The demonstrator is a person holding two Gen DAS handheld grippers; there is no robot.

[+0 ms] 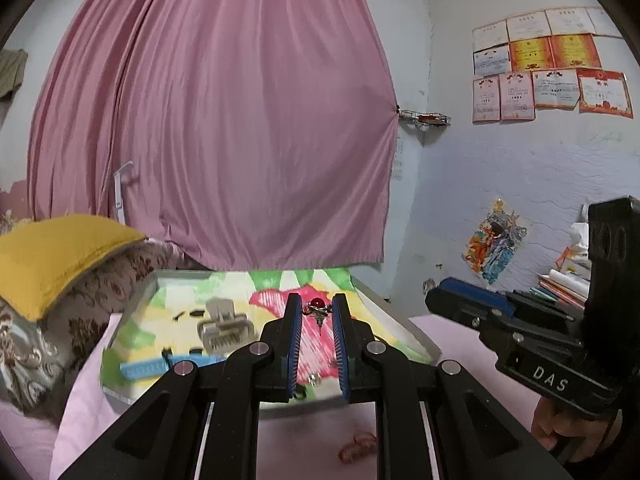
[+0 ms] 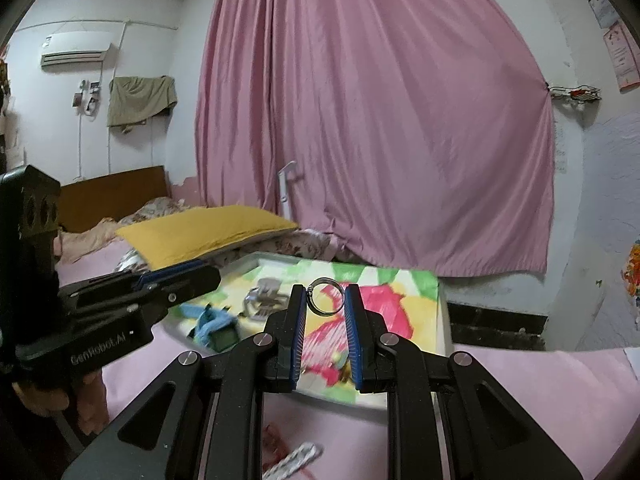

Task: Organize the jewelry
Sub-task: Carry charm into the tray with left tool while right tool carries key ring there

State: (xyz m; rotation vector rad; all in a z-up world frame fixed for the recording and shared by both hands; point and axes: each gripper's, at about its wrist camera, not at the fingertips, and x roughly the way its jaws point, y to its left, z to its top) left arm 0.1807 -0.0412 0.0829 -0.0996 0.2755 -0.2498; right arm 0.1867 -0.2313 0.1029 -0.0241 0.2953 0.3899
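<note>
The pink curtain point(image 1: 208, 120) fills the wall ahead of you; below it the bed point(image 1: 460, 420) under its pink sheet carries a yellow pillow point(image 1: 52, 256) at the left and a shallow tray point(image 1: 400, 320) with a bright flowered lining in the middle; in that tray lie a grey hair clip point(image 1: 226, 326) and a light blue strip point(image 1: 160, 365), too blurred to name. Your left claw point(image 1: 317, 312) is held above the tray, clamped on a small earring point(image 1: 318, 308) with a red bead, which hangs between the pads near their tips; your right claw point(image 2: 325, 298) is likewise above the tray, clamped on a silver ring point(image 2: 326, 296) standing on edge between the pads; each claw shows at the side of the other's view.
</note>
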